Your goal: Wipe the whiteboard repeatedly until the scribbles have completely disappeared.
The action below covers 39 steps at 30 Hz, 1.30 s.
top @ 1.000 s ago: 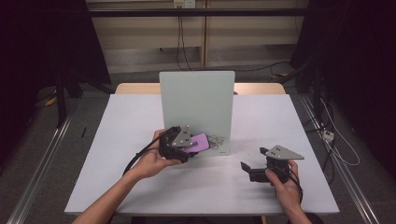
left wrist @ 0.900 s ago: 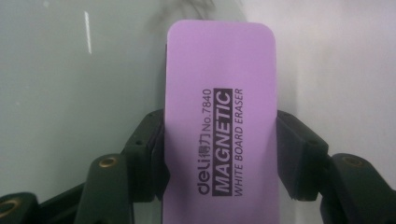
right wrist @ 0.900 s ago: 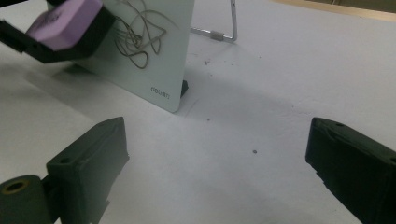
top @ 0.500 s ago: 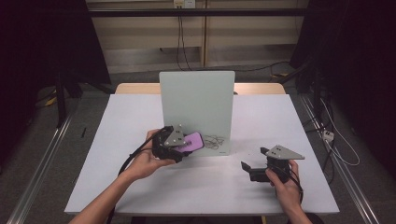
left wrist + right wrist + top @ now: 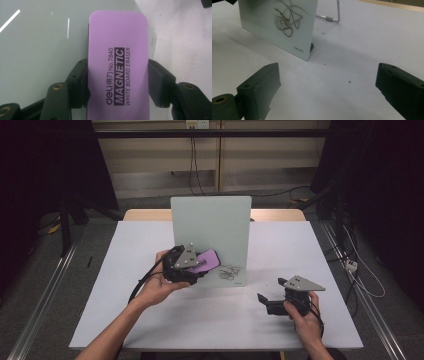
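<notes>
A white table point(image 5: 150, 320) carries an upright whiteboard point(image 5: 210, 225) on a thin wire stand point(image 5: 332, 17), with a dark scribble point(image 5: 229, 272) low on its near face toward the right. The board looks stiff, smooth and light, propped rather than fixed, so hard pressure could likely tip or slide it. The left gripper point(image 5: 192, 267) is held up at the board's lower left, its jaws closed across the two long edges of a purple magnetic eraser point(image 5: 117, 75), gripped about midway along its length. That eraser looks light, rigid-backed and smooth-sided; taking it by the long edges seems a sound hold, though the plastic could slip if the wipe drags. Its felt face appears to be at or against the board, just left of the scribble. The left forearm reaches in from the near left, wrist cocked toward the board. The right gripper point(image 5: 272, 302) rests low on the table at the near right, well apart from the board, jaws spread wide and empty.
</notes>
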{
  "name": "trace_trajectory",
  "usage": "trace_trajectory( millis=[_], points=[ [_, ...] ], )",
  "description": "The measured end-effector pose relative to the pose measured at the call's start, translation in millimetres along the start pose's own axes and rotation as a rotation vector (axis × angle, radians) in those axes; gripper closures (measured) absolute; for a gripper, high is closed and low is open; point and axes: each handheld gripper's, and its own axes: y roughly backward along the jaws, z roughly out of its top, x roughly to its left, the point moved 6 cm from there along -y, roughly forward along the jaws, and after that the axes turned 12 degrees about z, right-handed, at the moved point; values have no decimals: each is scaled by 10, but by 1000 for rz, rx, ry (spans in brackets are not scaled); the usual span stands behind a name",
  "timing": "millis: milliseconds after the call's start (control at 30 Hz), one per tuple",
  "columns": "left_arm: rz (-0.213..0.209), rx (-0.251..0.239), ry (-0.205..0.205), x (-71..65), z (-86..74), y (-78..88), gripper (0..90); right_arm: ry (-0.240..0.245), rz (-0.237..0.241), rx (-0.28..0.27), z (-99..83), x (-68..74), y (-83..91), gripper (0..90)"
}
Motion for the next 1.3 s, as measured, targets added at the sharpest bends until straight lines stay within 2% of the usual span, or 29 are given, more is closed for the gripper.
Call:
trace_trajectory(
  millis=[67,200,367,533,600,700,833,933,1100,1167,1300],
  points=[
    [-15,18,-27,-74,-2,-50,411,-2,1,1,-1,-2,-2,56],
    [-51,36,-40,-216,-20,-150,411,-4,-1,-1,-2,-6,4,56],
    [-87,85,-73,-435,-79,-279,411,-2,-1,-2,-4,-11,14,57],
    [-124,117,-83,-543,-115,-349,411,-4,0,-6,-2,-9,21,56],
    [-126,124,-90,-569,-123,-364,411,-6,-2,-6,-4,-15,25,57],
    [-125,123,-80,-543,-106,-353,412,-6,-2,-7,-4,-17,27,57],
    [-96,104,-57,-427,-31,-294,412,-8,-2,-5,-3,-13,24,57],
    [-81,78,-24,-338,38,-257,412,-5,-1,-1,-5,-15,19,57],
    [-59,32,7,-207,156,-214,412,-2,0,-1,-5,-13,16,57],
    [-69,22,25,-182,186,-217,411,-2,0,-1,-6,-15,16,57],
    [-70,26,5,-231,197,-254,411,-2,1,-1,-6,-15,15,57]
  ],
)
